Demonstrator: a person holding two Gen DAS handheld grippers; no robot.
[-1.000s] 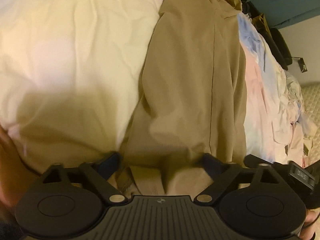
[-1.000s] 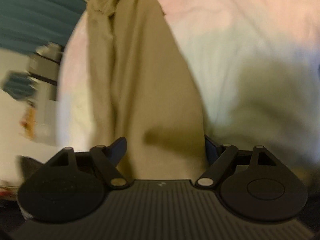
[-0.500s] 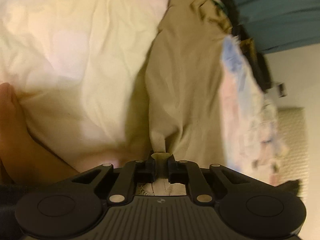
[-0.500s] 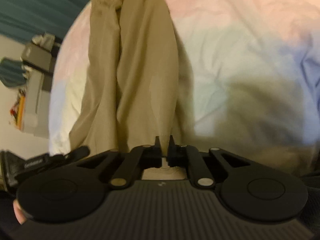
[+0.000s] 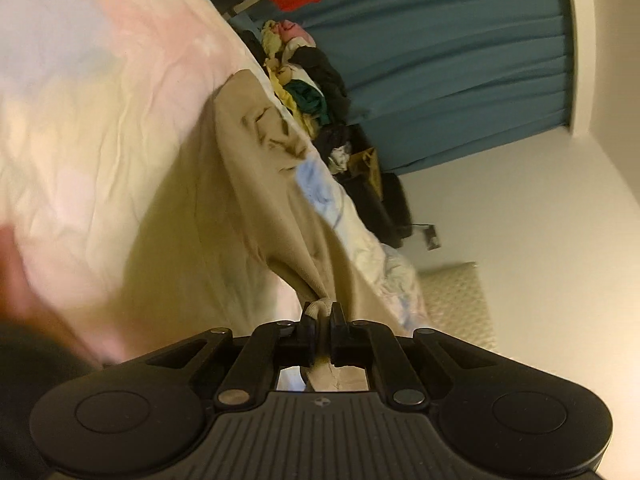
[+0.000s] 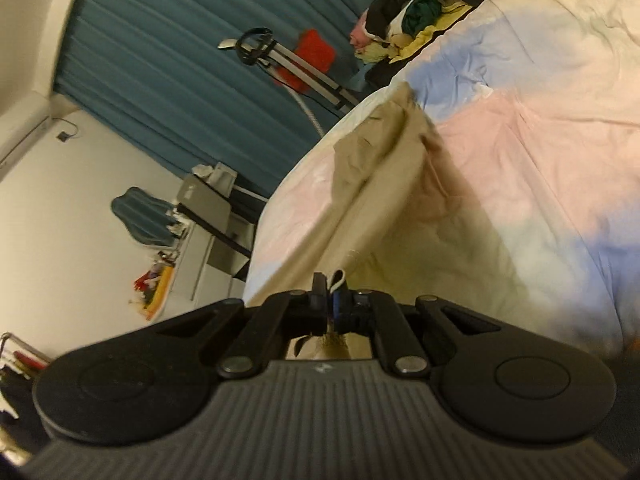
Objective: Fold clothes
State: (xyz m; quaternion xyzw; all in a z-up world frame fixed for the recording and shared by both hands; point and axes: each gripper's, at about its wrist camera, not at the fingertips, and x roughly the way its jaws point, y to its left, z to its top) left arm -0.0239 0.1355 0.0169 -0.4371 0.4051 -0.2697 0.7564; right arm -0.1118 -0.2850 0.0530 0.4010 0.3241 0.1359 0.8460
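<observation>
A bed (image 5: 100,120) in pastel sheets — tan trousers (image 5: 256,184) trail across it, a clothes heap (image 6: 424,8) at its far end.

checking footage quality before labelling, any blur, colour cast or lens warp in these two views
Left wrist view: warm yellow cast, the khaki garment streaked by motion blur, a smeared hand at the left edge, the blue curtain bowed by the fisheye. Right wrist view: the same cast, softer blur on the bedsheet; the right claw throws a shadow beyond it.

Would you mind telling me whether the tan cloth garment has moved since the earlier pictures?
Yes: the tan cloth garment's near end has lifted off the pastel bedsheet, pinched in both claws.
</observation>
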